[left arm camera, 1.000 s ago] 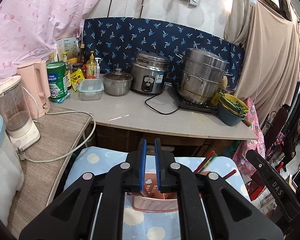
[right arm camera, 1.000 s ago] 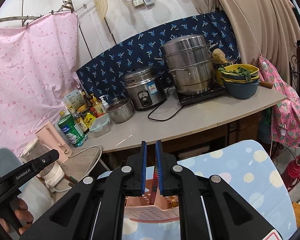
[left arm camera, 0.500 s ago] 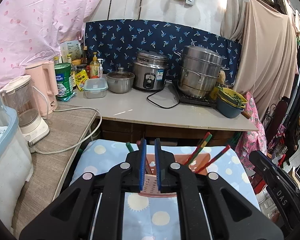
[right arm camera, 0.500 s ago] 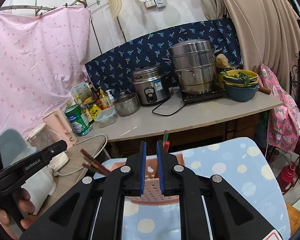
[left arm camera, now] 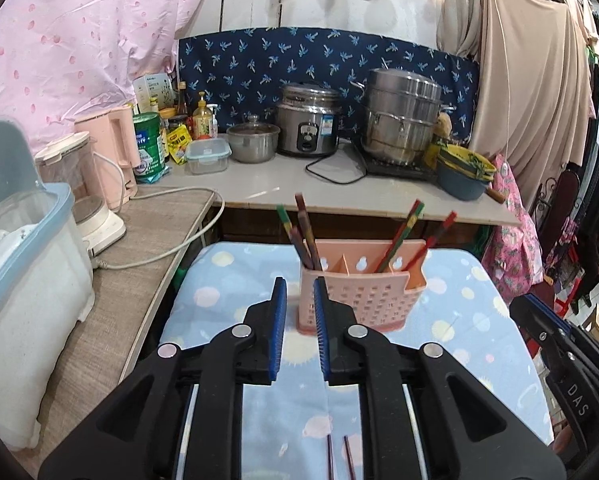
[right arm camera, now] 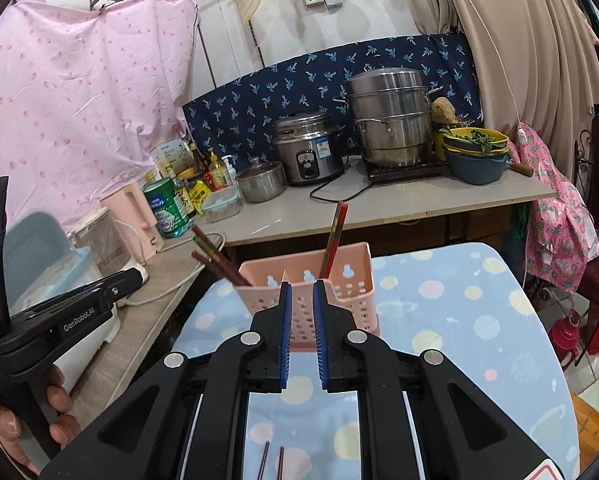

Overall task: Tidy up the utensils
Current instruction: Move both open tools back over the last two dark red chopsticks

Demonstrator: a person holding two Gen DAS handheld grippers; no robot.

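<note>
A pink perforated utensil holder [left arm camera: 355, 300] stands on the blue dotted tablecloth [left arm camera: 471, 320]. Dark chopsticks [left arm camera: 305, 236] lean in its left compartment and red-green chopsticks [left arm camera: 403, 238] in its right. My left gripper [left arm camera: 299, 292] is slightly open and empty, just in front of the holder's left end. In the right wrist view the holder [right arm camera: 339, 280] stands just beyond my right gripper [right arm camera: 299, 294], also slightly open and empty, with chopsticks [right arm camera: 333, 234] upright in it. Two chopstick tips [left arm camera: 337, 456] lie on the cloth below the left gripper.
Behind the table a counter [left arm camera: 259, 184] carries a rice cooker [left arm camera: 307, 120], a steel steamer [left arm camera: 399, 120], bowls [left arm camera: 463, 172] and bottles. A side shelf at left holds a blender [left arm camera: 87, 196] and a plastic bin [left arm camera: 15, 248]. The other gripper [right arm camera: 59, 320] shows at left in the right wrist view.
Both grippers pulled back from over the holder and their jaws parted a little. The holder now stands fully in view ahead of them with the chopsticks left in it.
</note>
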